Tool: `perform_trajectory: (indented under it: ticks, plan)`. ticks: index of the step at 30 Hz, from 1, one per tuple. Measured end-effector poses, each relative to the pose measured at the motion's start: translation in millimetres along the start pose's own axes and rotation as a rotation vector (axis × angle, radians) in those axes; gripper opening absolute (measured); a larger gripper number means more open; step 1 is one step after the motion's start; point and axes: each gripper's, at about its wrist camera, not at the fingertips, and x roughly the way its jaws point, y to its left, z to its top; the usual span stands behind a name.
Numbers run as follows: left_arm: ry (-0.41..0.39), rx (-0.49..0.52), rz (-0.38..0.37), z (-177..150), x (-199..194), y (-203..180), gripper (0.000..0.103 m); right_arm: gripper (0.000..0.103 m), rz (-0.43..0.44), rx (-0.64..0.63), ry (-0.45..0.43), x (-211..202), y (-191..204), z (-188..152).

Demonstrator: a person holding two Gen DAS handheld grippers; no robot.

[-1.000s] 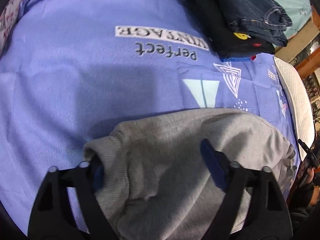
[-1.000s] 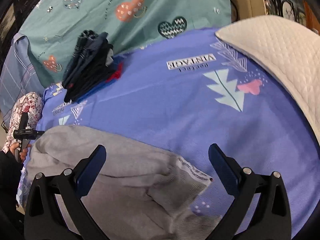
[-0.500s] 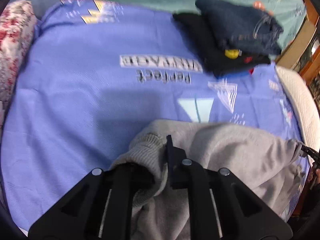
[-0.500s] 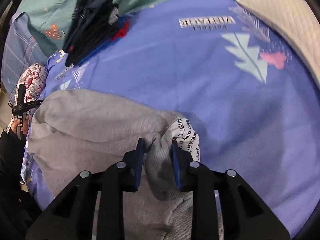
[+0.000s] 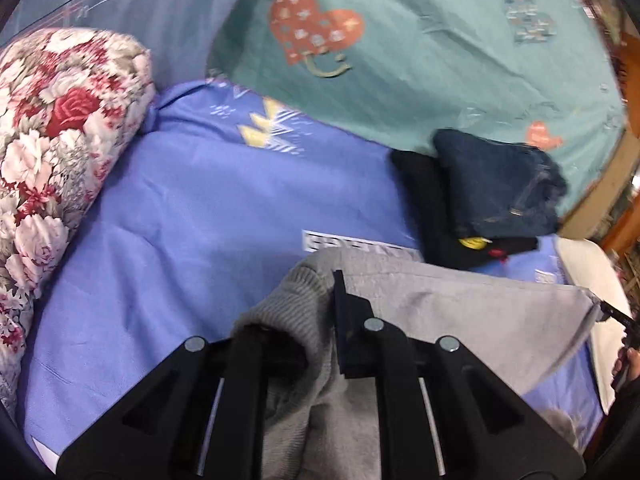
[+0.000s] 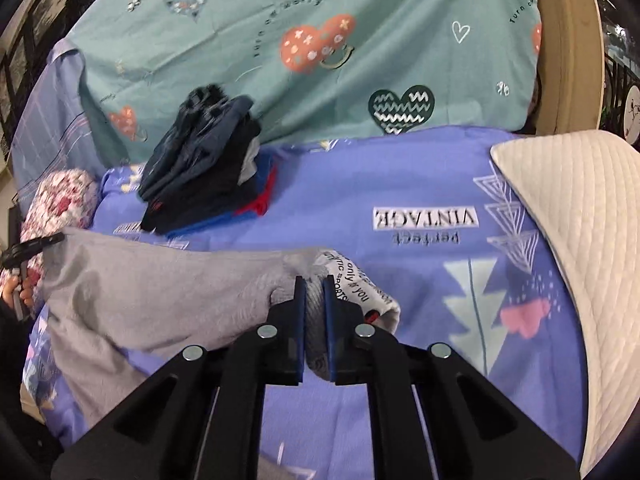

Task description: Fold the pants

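Both grippers are clamped on the grey pants (image 6: 160, 300), lifted above the blue sheet (image 6: 420, 184) and stretched between them. Left gripper (image 5: 320, 320) pinches the ribbed cuff end, knit bunched between its jaws and spilling down past them. Right gripper (image 6: 314, 304) has its jaws pressed tight on a fold of grey right beside the printed label (image 6: 356, 280). Behind, a stack of dark clothes (image 6: 208, 168) sits near the teal sheet (image 6: 320, 20); a floral pillow (image 5: 52, 152) lies left.
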Motion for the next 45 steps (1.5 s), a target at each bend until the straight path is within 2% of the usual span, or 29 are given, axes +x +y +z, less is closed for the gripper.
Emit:
perform_trajectory:
  ticks: [2, 3, 4, 5, 6, 7, 8, 9, 10, 11, 13, 16, 17, 18, 19, 21, 24, 25, 27, 29, 32, 38, 39, 41, 42, 43, 44, 45]
  plan:
    - [0.076, -0.046, 0.083, 1, 41, 13, 0.012, 0.018, -0.014, 0.054, 0.107, 51, -18, 11]
    - [0.107, -0.066, 0.108, 0, 57, 18, 0.012, 0.039, -0.081, 0.059, 0.144, 76, -26, 11]
    - [0.145, -0.089, 0.140, -4, 74, 24, 0.012, 0.062, -0.203, 0.043, 0.168, 98, -32, 7]
    - [0.171, -0.099, 0.156, -7, 85, 27, 0.012, 0.068, -0.292, 0.035, 0.186, 113, -38, 2]
    - [0.205, -0.105, 0.153, -9, 94, 29, 0.016, 0.069, -0.327, 0.051, 0.200, 123, -44, -4]
    - [0.221, -0.110, 0.138, -10, 98, 30, 0.027, 0.069, -0.317, 0.074, 0.200, 124, -47, -10]
    - [0.234, -0.122, 0.104, -9, 98, 30, 0.034, 0.069, -0.294, 0.094, 0.190, 121, -48, -14]
    - [0.247, -0.134, 0.062, -6, 96, 31, 0.050, 0.071, -0.274, 0.099, 0.173, 114, -47, -17]
    - [0.259, -0.149, 0.020, -2, 93, 31, 0.060, 0.077, -0.264, 0.092, 0.155, 104, -46, -21]
    - [0.268, -0.172, -0.019, 1, 89, 33, 0.065, 0.081, -0.262, 0.083, 0.140, 93, -45, -25]
    - [0.307, -0.240, -0.135, 9, 80, 39, 0.090, 0.094, -0.234, 0.081, 0.112, 69, -43, -34]
    - [0.344, -0.317, -0.268, 8, 54, 46, 0.091, 0.102, -0.142, 0.148, 0.075, 26, -45, -55]
    - [0.357, -0.343, -0.313, 6, 44, 52, 0.091, 0.102, -0.102, 0.195, 0.050, 8, -47, -67]
    - [0.352, -0.357, -0.330, 4, 27, 56, 0.091, 0.102, -0.101, 0.234, 0.027, -5, -50, -77]
    - [0.338, -0.353, -0.316, -1, 9, 56, 0.091, 0.102, -0.120, 0.280, 0.013, -22, -52, -91]
    - [0.320, -0.327, -0.268, -15, -24, 56, 0.091, 0.102, -0.131, 0.332, 0.064, -40, -59, -119]
    - [0.320, -0.265, -0.133, -58, -64, 52, 0.091, 0.102, 0.001, 0.423, 0.154, -55, -67, -166]
    - [0.323, -0.247, -0.088, -79, -74, 49, 0.091, 0.102, 0.019, 0.448, 0.179, -58, -69, -180]
    - [0.348, -0.230, -0.058, -115, -85, 48, 0.091, 0.102, 0.008, 0.475, 0.219, -65, -72, -208]
    - [0.365, -0.232, -0.036, -148, -87, 45, 0.091, 0.102, -0.014, 0.472, 0.235, -71, -67, -224]
    - [0.375, -0.262, -0.036, -174, -77, 46, 0.090, 0.102, -0.027, 0.435, 0.240, -78, -55, -237]
    - [0.328, -0.314, -0.002, -198, -52, 40, 0.089, 0.102, -0.080, 0.334, 0.251, -88, -30, -251]
    - [0.324, -0.310, -0.007, -200, -46, 35, 0.088, 0.102, -0.088, 0.334, 0.251, -90, -31, -254]
    - [0.310, -0.267, 0.031, -203, -37, 21, 0.086, 0.102, -0.099, 0.339, 0.242, -97, -31, -259]
    - [0.292, -0.248, 0.063, -204, -36, 17, 0.075, 0.102, -0.102, 0.340, 0.239, -100, -31, -261]
    - [0.280, -0.238, 0.083, -204, -34, 12, 0.046, 0.102, -0.101, 0.341, 0.235, -100, -31, -262]
    - [0.290, -0.230, 0.087, -205, -31, 11, 0.030, 0.102, -0.092, 0.341, 0.234, -101, -30, -264]
    - [0.301, -0.237, 0.074, -204, -31, 11, 0.019, 0.102, -0.083, 0.341, 0.240, -98, -29, -265]
